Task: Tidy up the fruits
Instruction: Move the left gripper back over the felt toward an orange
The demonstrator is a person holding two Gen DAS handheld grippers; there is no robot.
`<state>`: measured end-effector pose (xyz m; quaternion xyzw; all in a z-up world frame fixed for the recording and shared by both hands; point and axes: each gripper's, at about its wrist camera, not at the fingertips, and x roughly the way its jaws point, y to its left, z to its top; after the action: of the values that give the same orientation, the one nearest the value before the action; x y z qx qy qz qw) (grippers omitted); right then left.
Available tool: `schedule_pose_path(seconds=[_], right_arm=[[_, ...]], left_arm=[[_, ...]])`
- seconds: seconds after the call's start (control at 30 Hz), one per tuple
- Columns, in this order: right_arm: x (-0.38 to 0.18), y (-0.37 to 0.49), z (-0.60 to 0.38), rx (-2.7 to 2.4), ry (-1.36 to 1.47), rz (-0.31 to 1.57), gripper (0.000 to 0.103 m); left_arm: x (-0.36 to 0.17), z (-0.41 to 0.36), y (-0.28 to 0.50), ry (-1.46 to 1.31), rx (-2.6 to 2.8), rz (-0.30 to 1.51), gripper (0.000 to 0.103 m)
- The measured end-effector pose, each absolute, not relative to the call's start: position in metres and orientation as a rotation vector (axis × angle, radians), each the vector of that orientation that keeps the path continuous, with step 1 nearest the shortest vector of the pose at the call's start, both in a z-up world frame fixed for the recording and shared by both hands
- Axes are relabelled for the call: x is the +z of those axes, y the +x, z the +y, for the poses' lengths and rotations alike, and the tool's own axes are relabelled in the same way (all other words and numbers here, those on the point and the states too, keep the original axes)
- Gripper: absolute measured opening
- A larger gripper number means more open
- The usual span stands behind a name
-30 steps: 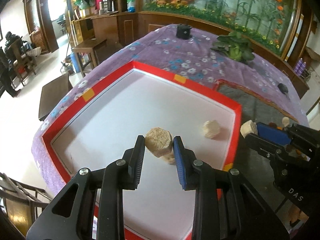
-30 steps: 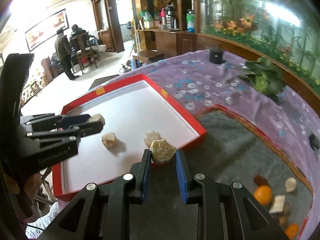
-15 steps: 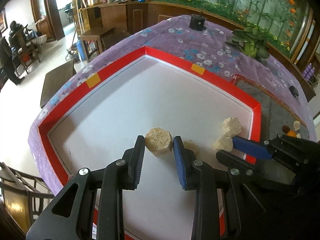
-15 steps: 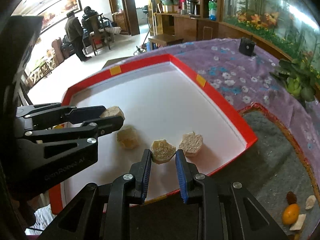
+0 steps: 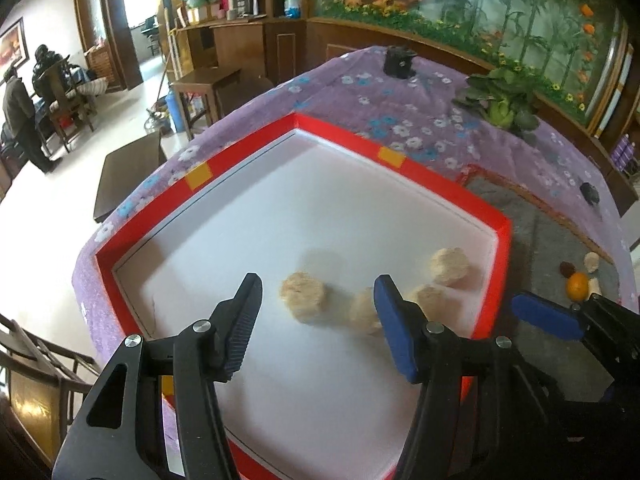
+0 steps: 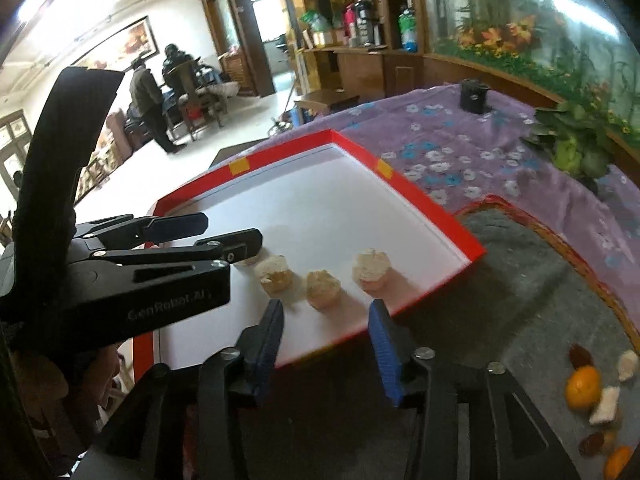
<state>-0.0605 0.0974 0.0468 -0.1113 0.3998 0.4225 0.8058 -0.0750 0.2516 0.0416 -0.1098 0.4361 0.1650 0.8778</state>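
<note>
The red-rimmed white tray (image 5: 505, 236) held four pale, crumbly beige chunks (image 5: 303, 296) in a row; both tools (image 5: 316, 320) (image 6: 326, 334), jaws just spread, gripped nothing.

1. The left tongs (image 5: 316, 304) are matte black plastic, with one ribbed black pad and one blue pad.
2. Silver screw heads (image 5: 202, 326) dot the black arms.
3. The right tongs (image 6: 326, 322) are black too, both pads blue and ribbed.
4. Pale lettering (image 6: 168, 309) runs along the left tongs' black body, seen from the right wrist.
</note>
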Motion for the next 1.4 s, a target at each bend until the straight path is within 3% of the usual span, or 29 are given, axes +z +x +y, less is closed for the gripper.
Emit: schedule_pose_path(seconds=[0.83,1.4], right_arm=[[0.037,-0.063,-0.118,0.516,-0.087,0.893,0.049],[0.029,-0.057,-0.167,0.445,-0.011,0.876,0.049]], left_arm=[[0.042,0.076,-0.028,-0.086,-0.105,0.961,0.058],[0.026,0.032,-0.002,-0.065,-0.171,1.023,0.058]])
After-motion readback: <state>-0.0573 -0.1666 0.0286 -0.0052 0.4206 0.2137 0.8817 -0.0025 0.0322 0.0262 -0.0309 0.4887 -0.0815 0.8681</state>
